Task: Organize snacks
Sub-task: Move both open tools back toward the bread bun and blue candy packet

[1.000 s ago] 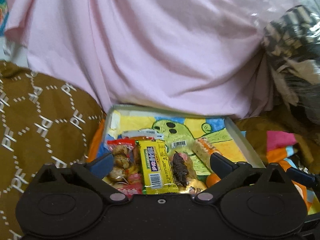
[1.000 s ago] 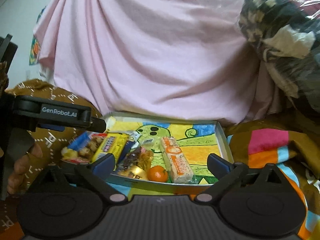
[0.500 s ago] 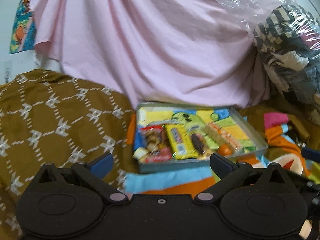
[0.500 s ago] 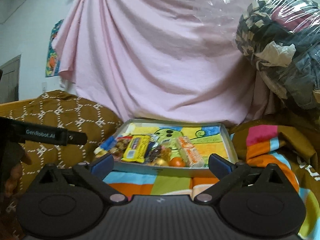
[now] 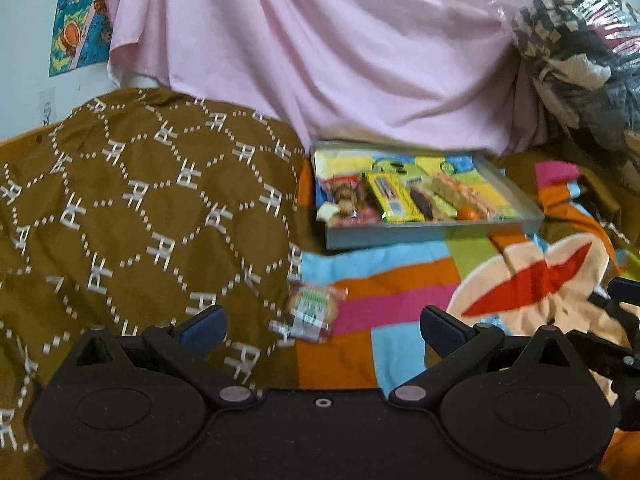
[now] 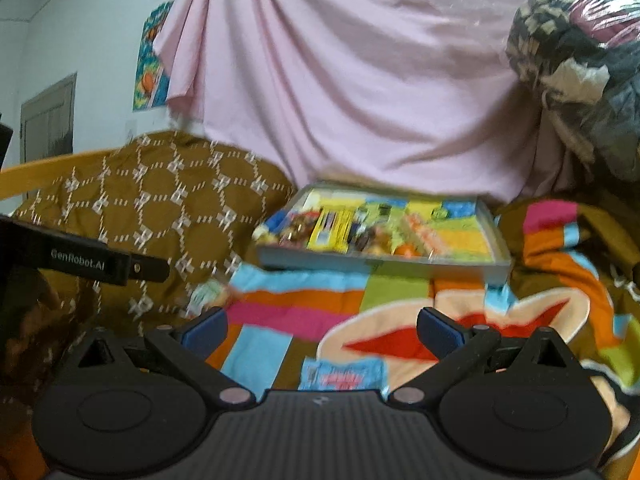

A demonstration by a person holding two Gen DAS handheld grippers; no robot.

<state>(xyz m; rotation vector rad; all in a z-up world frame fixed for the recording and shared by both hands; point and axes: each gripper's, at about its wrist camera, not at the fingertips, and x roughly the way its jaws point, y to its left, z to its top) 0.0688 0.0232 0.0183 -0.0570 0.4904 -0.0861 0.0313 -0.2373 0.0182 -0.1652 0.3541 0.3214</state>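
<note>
A grey tray [image 5: 432,236] with a cartoon lining lies on the striped blanket and holds several snacks: a yellow bar [image 5: 394,196], a red packet [image 5: 344,196], an orange-white packet [image 5: 460,196] and a small orange [image 5: 467,213]. The tray also shows in the right wrist view [image 6: 380,262]. A green-labelled clear snack packet [image 5: 314,310] lies on the blanket just ahead of my open, empty left gripper [image 5: 322,326]. A blue-pink packet [image 6: 344,374] lies between the fingers of my open, empty right gripper [image 6: 322,330].
A brown patterned cushion [image 5: 140,220] rises at the left. A pink sheet [image 5: 320,48] hangs behind the tray. A plastic-wrapped bundle [image 5: 580,60] sits at the right. The left gripper's body [image 6: 92,260] shows at the left of the right wrist view.
Both grippers have drawn back from the tray, which is now farther away. The green-labelled packet and the blue-pink packet have come into view on the blanket.
</note>
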